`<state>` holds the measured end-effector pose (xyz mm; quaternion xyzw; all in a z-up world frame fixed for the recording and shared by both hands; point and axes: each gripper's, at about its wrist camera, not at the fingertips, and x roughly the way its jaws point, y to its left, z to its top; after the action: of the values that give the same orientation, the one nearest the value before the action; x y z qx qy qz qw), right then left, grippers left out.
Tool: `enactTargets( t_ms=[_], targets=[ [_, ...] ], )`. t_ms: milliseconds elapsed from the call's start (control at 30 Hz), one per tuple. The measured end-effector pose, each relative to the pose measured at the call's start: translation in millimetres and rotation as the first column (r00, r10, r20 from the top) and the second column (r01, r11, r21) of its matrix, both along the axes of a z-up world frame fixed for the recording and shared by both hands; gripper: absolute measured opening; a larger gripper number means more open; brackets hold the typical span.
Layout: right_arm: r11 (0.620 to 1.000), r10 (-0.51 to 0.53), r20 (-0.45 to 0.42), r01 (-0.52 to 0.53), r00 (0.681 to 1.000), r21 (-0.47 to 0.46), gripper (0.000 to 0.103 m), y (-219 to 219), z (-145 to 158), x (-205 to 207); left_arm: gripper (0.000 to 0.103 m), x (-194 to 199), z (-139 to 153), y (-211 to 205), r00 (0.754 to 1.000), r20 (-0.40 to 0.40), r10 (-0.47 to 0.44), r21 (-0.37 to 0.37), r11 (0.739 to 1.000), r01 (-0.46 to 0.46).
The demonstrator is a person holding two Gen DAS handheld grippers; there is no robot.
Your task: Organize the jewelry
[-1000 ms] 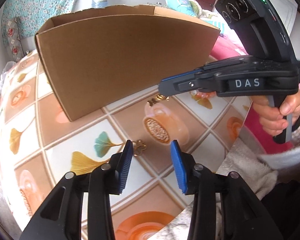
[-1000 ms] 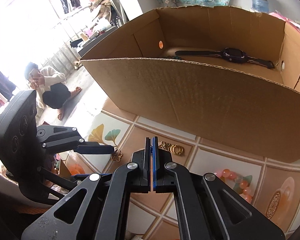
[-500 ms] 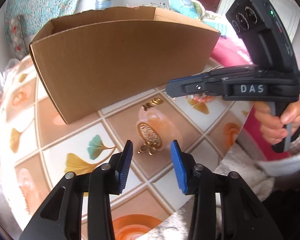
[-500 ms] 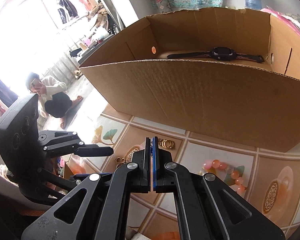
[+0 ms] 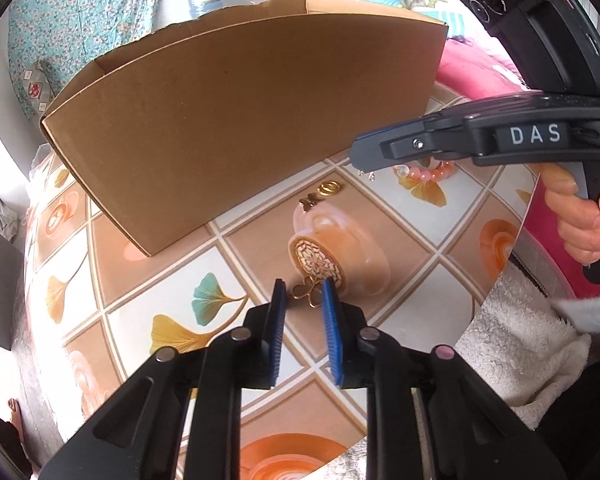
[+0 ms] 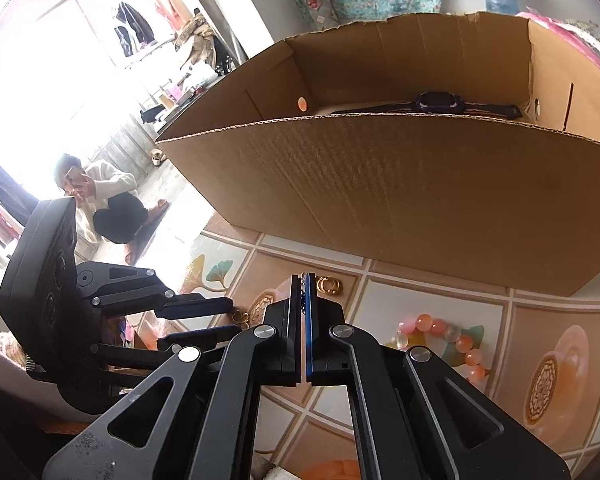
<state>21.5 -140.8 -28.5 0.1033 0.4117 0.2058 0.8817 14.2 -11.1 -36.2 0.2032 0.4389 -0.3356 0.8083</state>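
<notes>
**Clover earring nearly pinched**

Since a second ago the left gripper (image 5: 303, 296) was slid over to the gold clover earring (image 5: 306, 293) on the table (image 5: 400, 312), its jaws just narrowed around it, pads maybe not yet pressing. Best squeezed gently, then lifted into the cardboard box (image 5: 236, 120). The right gripper (image 6: 303, 280) was kept clamped on something small and dark.

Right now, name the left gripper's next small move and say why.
Probably finish closing. The left gripper has just been closing around the gold flower charm on the table, but its pads don't look tight on it yet. Then lift toward the box.
</notes>
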Motion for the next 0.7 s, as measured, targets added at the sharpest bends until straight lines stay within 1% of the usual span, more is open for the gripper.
enactTargets(
  t_ms=[100,167,267,333,533,600,700],
  targets=[
    [1.0,-0.002,0.0,0.002,1.0,0.004,0.0,-0.3,-1.4,0.5,0.006,1.8,0.3,-2.8,1.0,0.001,-0.019,0.008,1.0,0.019],
    [1.0,-0.004,0.0,0.004,1.0,0.006,0.0,-0.2,-1.4,0.6,0.005,7.2,2.9,7.3,1.0,0.004,-0.024,0.008,1.0,0.024],
    [1.0,-0.003,0.002,0.003,1.0,0.006,0.0,0.7,-0.7,0.7,0.005,8.9,2.6,6.1,1.0,-0.001,-0.02,0.002,1.0,0.02],
    [1.0,-0.001,0.002,0.001,1.0,0.008,0.0,1.1,-0.3,0.7,0.005,8.9,3.6,6.4,1.0,0.003,-0.022,0.004,1.0,0.022],
    [1.0,0.001,0.003,-0.001,1.0,0.014,0.0,1.6,-0.1,0.8,0.005,5.2,9.2,3.5,0.998,0.049,-0.037,-0.002,0.999,0.037],
    [1.0,0.002,0.002,-0.002,1.0,0.014,0.0,2.1,0.1,0.9,0.01,8.3,6.1,2.7,0.999,0.04,-0.036,0.013,0.999,0.036],
    [1.0,0.004,0.003,-0.005,1.0,0.015,0.0,3.0,0.7,0.6,0.013,13.8,1.7,2.7,0.999,0.023,-0.037,0.024,0.999,0.036]
  ],
)
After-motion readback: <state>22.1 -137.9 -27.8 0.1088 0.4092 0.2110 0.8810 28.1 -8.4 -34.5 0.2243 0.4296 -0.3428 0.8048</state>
